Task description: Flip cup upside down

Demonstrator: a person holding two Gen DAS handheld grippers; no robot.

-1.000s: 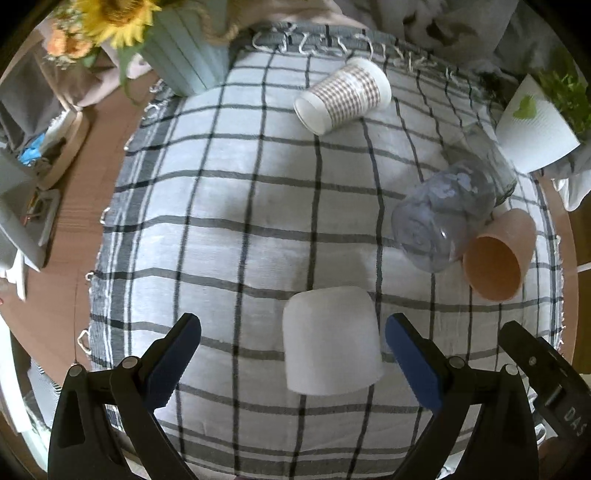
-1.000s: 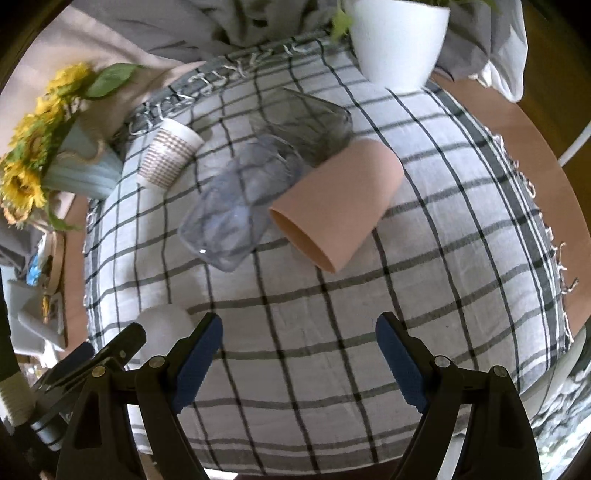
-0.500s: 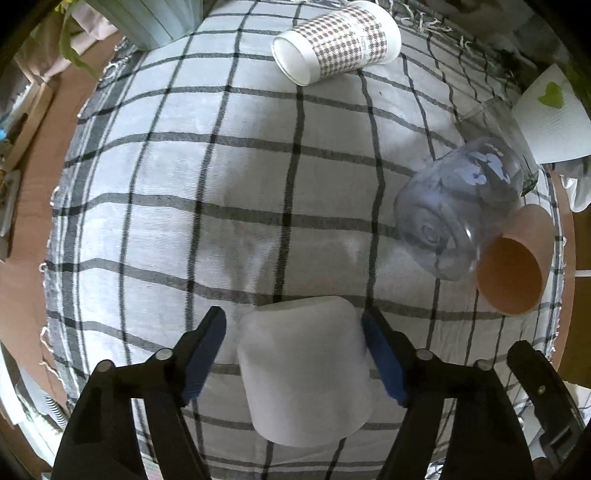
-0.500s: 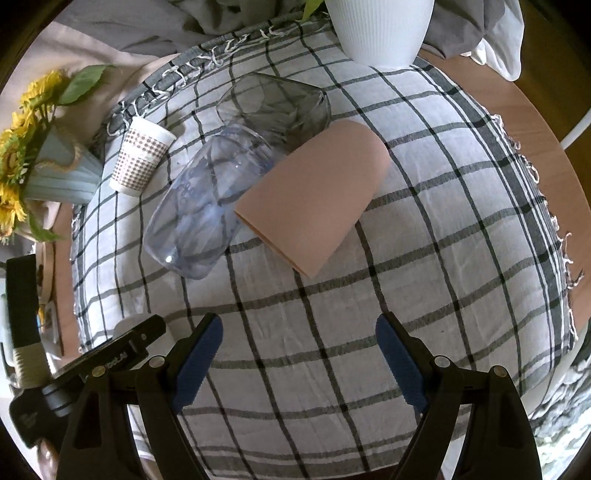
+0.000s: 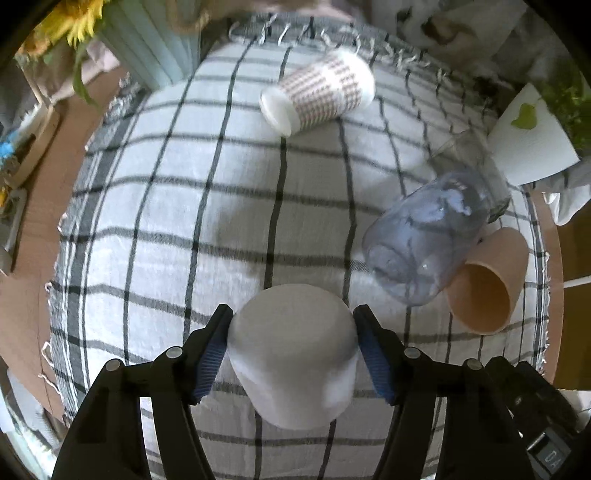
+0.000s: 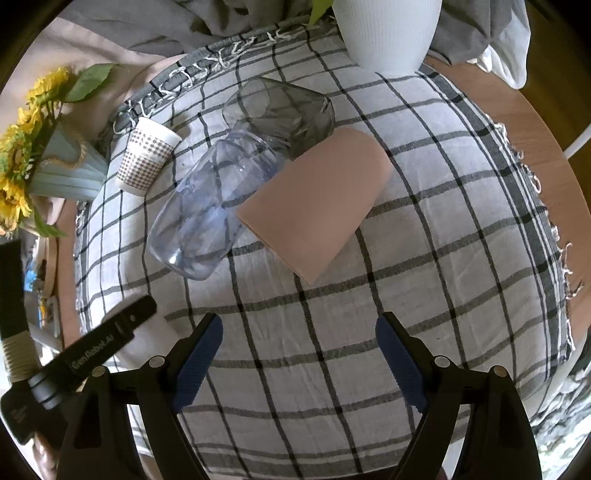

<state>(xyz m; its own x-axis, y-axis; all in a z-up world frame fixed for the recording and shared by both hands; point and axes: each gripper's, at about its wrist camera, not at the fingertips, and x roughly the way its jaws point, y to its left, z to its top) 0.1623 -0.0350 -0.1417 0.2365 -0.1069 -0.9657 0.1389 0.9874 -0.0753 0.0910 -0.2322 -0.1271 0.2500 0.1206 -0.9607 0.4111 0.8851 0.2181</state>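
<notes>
A plain white cup (image 5: pixel 295 350) lies on the checked cloth (image 5: pixel 184 221), its closed bottom pointing away from me. My left gripper (image 5: pixel 291 347) is shut on the white cup, one blue pad on each side of it. My right gripper (image 6: pixel 299 354) is open and empty above bare cloth, near the front edge. In the right wrist view the white cup is hidden behind the left gripper's body (image 6: pixel 92 350).
A patterned paper cup (image 5: pixel 317 96), a clear plastic jar (image 5: pixel 424 240), a grey glass (image 6: pixel 291 110) and a tan cup (image 5: pixel 484 288) lie on their sides on the cloth. A sunflower vase (image 6: pixel 55 170) stands at the back left, a white pot (image 6: pixel 388 29) at the back right.
My left gripper has closed its pads onto the white cup. The right gripper moved slightly closer to the tan cup and stayed open.
</notes>
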